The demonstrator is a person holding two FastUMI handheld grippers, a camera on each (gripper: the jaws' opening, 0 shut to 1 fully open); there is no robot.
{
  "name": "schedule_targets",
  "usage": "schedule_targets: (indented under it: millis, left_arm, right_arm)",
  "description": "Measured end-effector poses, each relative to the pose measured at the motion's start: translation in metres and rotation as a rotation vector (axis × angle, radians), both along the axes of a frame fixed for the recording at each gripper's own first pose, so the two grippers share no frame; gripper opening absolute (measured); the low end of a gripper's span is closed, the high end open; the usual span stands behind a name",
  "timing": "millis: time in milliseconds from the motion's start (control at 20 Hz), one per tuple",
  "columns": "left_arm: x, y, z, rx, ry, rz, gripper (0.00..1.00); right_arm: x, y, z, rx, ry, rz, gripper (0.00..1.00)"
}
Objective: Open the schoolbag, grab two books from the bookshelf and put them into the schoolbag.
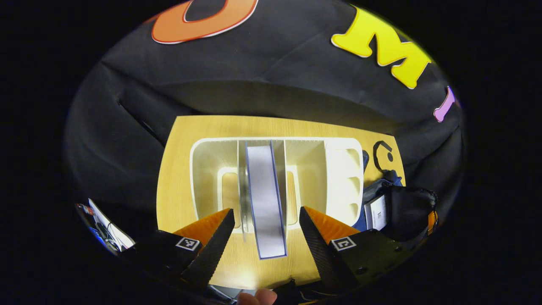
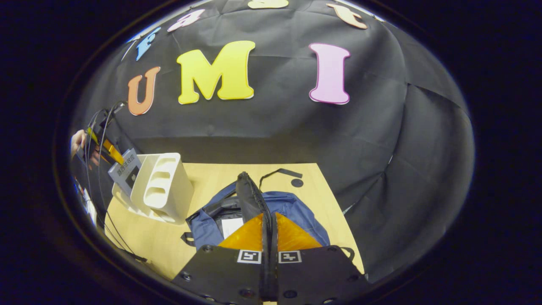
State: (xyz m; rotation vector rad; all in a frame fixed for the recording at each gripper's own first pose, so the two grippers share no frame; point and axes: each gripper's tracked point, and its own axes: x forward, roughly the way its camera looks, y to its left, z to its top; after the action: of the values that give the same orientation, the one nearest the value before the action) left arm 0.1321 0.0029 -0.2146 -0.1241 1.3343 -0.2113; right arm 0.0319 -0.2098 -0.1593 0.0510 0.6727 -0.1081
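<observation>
A blue-covered book [image 1: 261,178] stands spine-away in the middle slot of the white bookshelf [image 1: 211,144]. My left gripper [image 1: 266,209] hovers over it, open, one finger on each side of the book and neither touching it. The blue schoolbag [image 2: 296,212] lies open on the table with a white book [image 2: 232,226] inside. My right gripper [image 2: 269,216] is shut on the bag's black flap [image 2: 247,190] and holds it up. In the right gripper view the bookshelf [image 2: 163,186] stands to the left with the book [image 2: 125,171] in it.
The wooden table [image 1: 178,169] carries the shelf and, at its right, the schoolbag [image 1: 406,212]. A black strap [image 2: 281,172] lies behind the bag. Cables [image 2: 99,140] and a hand [image 2: 78,142] are at the far left. Black cloth surrounds the table.
</observation>
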Motion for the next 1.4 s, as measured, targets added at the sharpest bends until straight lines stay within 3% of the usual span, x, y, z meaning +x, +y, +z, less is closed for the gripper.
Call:
schedule_targets:
  millis: [300,700,750,800,1000,1100,1400]
  left_arm:
    - [-0.003,0.006,-0.033,0.038,0.151,-0.028,0.95]
    - [-0.005,0.021,-0.043,0.144,0.23,-0.04,0.67]
    - [-0.006,0.021,-0.042,0.148,0.239,-0.033,0.55]
    - [-0.008,0.019,-0.042,0.149,0.252,-0.032,0.58]
    - [-0.013,0.011,-0.038,0.133,0.257,0.018,0.45]
    - [-0.017,0.012,-0.031,0.123,0.249,0.036,0.44]
    - [-0.056,0.026,0.026,0.067,0.198,0.083,0.42]
  right_arm:
    - [0.001,0.001,-0.007,-0.004,0.019,0.004,0.0]
    - [0.003,-0.002,-0.012,0.001,0.02,0.002,0.0]
    - [0.002,-0.003,-0.013,0.005,0.021,0.002,0.0]
    - [0.001,-0.003,-0.014,0.008,0.021,0.003,0.0]
    - [-0.002,-0.008,-0.015,0.011,0.017,0.006,0.0]
    - [-0.003,-0.009,-0.015,0.016,0.015,0.008,0.0]
    - [-0.003,-0.006,-0.016,0.032,0.002,0.038,0.0]
